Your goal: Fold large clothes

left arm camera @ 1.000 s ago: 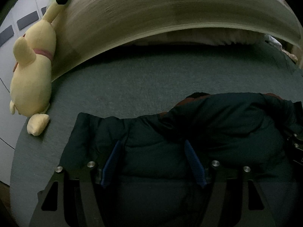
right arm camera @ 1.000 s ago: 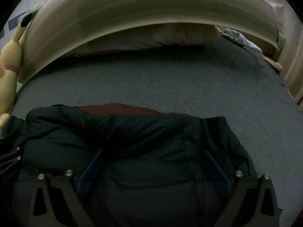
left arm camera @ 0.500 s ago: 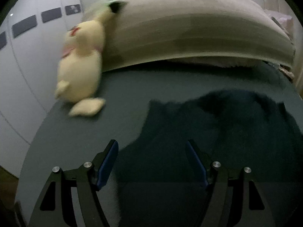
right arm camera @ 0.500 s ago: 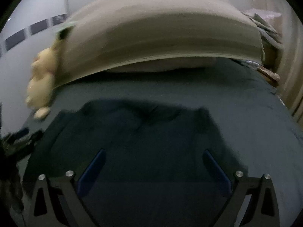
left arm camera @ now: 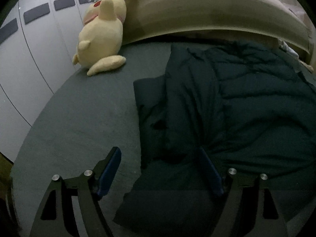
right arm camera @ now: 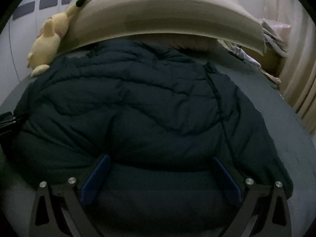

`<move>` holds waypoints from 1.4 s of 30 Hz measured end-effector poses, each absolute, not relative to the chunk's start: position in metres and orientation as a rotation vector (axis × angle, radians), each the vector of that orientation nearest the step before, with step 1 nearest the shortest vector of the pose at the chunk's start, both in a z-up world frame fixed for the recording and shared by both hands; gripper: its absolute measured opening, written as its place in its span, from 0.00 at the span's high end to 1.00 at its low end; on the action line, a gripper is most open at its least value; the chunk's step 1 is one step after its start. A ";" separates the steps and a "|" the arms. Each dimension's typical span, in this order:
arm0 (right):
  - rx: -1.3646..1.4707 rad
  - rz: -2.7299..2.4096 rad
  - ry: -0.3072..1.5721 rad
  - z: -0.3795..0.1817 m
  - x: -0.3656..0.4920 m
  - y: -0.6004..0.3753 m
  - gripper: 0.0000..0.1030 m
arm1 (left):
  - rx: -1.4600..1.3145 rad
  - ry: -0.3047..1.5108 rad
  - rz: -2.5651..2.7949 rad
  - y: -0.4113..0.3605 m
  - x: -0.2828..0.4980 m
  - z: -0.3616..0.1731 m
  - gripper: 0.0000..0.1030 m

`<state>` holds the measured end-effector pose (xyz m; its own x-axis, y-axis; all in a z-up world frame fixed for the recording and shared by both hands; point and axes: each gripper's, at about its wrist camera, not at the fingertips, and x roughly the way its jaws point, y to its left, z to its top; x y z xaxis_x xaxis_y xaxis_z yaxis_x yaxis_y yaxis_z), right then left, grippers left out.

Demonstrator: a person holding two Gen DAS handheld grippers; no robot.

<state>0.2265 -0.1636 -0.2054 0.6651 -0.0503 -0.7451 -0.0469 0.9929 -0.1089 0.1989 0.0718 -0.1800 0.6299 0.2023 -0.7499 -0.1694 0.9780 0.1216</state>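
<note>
Jacket (right arm camera: pixel 142 106) fills most of the bed (left arm camera: pixel 79 122), a dark puffy thing spread flat on the grey-green sheet. From the right wrist view it lies broad and quilted, its near hem bulging up just ahead of the right gripper (right arm camera: pixel 161 175). That gripper hangs over the near hem with its blue-padded fingers (right arm camera: pixel 94 177) spread wide, nothing caught between them; whether the tips brush the fabric I cannot tell. At the left edge of the same view a bit of black hardware pokes in beside the jacket's side.

The left gripper (left arm camera: pixel 162 170) sits at the jacket's left border, jaws likewise parted and holding nothing. Its left finger (left arm camera: pixel 108 171) stands over bare sheet, the right one over the dark cloth, so the jacket's edge runs between them. Just ahead, a sleeve (left arm camera: pixel 150 102) lies folded along the left side of the body, a flat strip with a squared end pointing up the bed.

Further on, the jacket's far end reaches nearly to the headboard (left arm camera: pixel 207 13), a wide beige padded curve. A pale pillow (right arm camera: pixel 197 43) shows under the headboard, partly hidden by the jacket's far end. A yellow plush (left arm camera: pixel 100 37) leans against the headboard's left end, apart from the jacket in the left wrist view, its foot on the sheet. Behind it stand white wardrobe doors (left arm camera: pixel 35 45) with dark handles. On the far right, past the bed, there is a heap of clutter (right arm camera: pixel 270 31) and a beige curtain (right arm camera: pixel 302 83).
</note>
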 end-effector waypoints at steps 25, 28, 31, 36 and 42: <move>0.651 -0.104 0.788 -0.170 0.157 -0.358 0.00 | -0.336 0.811 0.259 0.156 0.130 -0.139 0.21; 0.809 -0.072 0.811 -0.181 0.140 -0.373 0.00 | -0.441 0.859 0.247 0.170 0.123 -0.152 0.21; 0.930 -0.027 0.839 -0.196 0.132 -0.374 0.00 | -0.464 0.889 0.228 0.166 0.118 -0.159 0.21; 0.962 0.023 0.862 -0.202 0.147 -0.362 0.00 | -0.475 0.904 0.238 0.162 0.117 -0.162 0.21; 0.972 0.012 0.886 -0.210 0.153 -0.353 0.00 | -0.470 0.902 0.242 0.160 0.116 -0.161 0.21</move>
